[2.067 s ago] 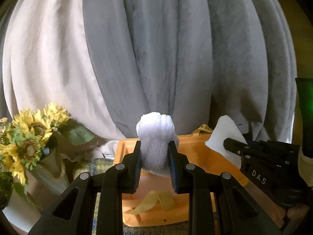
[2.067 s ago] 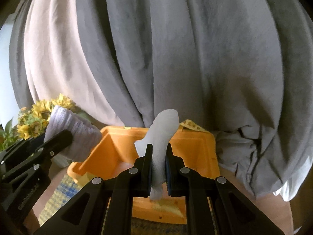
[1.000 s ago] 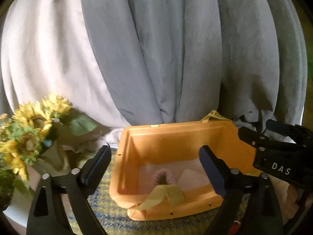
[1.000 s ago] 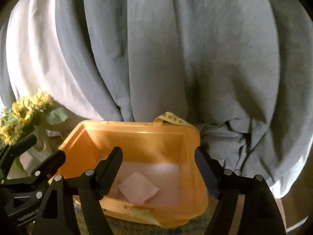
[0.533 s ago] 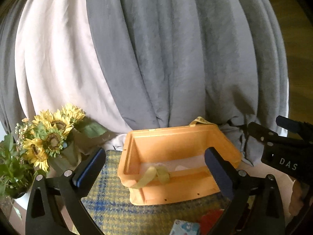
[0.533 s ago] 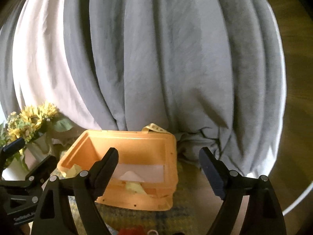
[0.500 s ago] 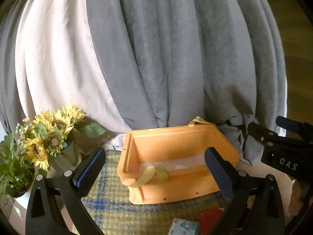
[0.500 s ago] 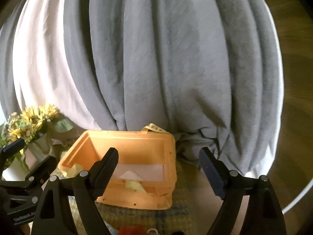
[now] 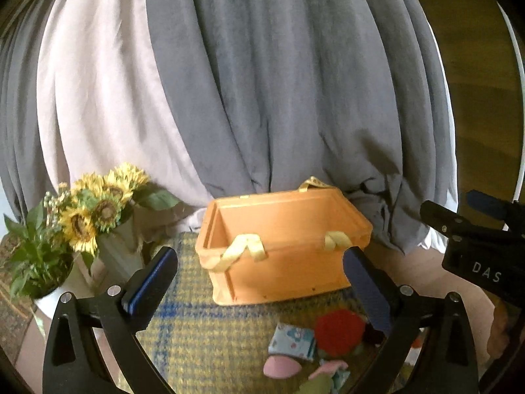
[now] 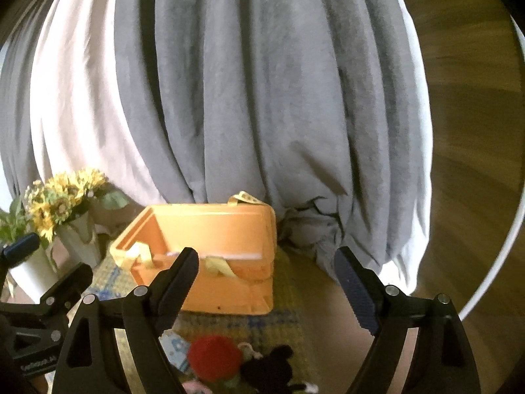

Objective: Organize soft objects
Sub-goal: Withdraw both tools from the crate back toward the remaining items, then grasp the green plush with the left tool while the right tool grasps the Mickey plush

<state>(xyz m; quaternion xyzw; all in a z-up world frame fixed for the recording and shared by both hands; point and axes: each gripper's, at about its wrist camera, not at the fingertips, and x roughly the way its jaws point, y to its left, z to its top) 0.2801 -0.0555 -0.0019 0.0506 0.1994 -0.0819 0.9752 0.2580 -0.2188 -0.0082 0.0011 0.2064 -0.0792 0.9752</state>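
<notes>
Both my tongs, left (image 9: 259,279) & right (image 10: 265,279), are spread wide, empty. Bin (image 9: 282,246) partly filled; red ball (image 9: 339,328), black toy (image 10: 272,367), pouch (image 9: 292,341) left at mat's (image 9: 197,328) near edge.

Grey curtains (image 9: 295,82) hang in heavy folds across the back, with a paler, pinkish-white panel (image 9: 98,98) at ten o'clock. Daylight glows softly through the fabric. At three o'clock lies a brown wooden floor (image 10: 475,131). Sunflowers (image 9: 95,207) stand in a pale vase (image 10: 82,239) at nine o'clock. A yellow-and-blue checked mat (image 9: 197,338) covers the worktop.
</notes>
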